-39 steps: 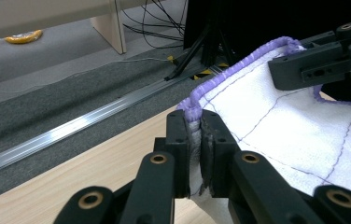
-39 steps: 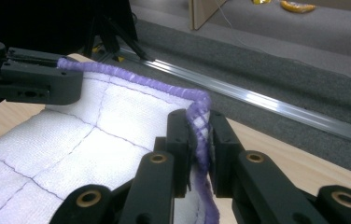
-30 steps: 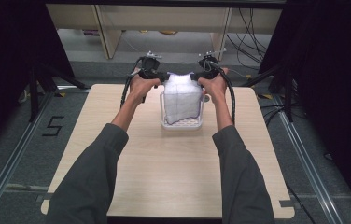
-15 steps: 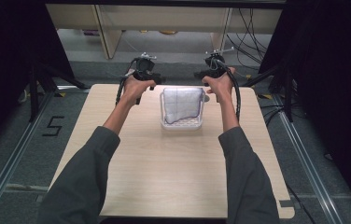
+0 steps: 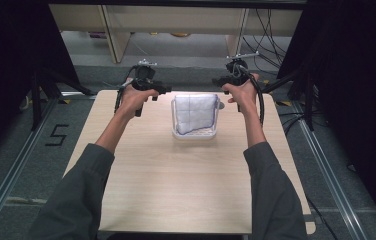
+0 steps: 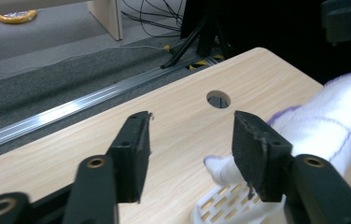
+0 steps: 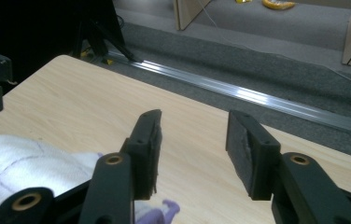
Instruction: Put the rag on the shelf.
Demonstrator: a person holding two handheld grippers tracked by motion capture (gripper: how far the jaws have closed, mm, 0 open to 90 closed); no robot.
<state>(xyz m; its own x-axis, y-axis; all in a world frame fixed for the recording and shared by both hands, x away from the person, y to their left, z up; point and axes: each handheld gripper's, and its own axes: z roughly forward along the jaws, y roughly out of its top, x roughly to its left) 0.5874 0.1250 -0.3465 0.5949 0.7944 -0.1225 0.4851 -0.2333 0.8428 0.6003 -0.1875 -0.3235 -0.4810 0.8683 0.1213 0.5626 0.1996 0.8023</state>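
White cloth (image 5: 195, 113) with thin purple lines sits bundled in a small white slotted basket (image 5: 194, 134), which stands on the far middle of the wooden table (image 5: 186, 185). Cloth fills the basket and rises above its rim.

Left tongs (image 6: 190, 140): jaws spread, just been opening, nothing between them but bare table. Cloth and basket edge lie just beside the right-hand jaw in the left gripper view. A round hole (image 6: 218, 99) in the table shows beyond.

Right tongs (image 7: 193, 135): jaws spread, also just been opening, gap empty. Cloth lies off to the lower left of the jaws in the right gripper view.

High view: left tongs (image 5: 157, 89) and right tongs (image 5: 222, 81) are held to either side of the basket, apart from it, near the table's far edge.
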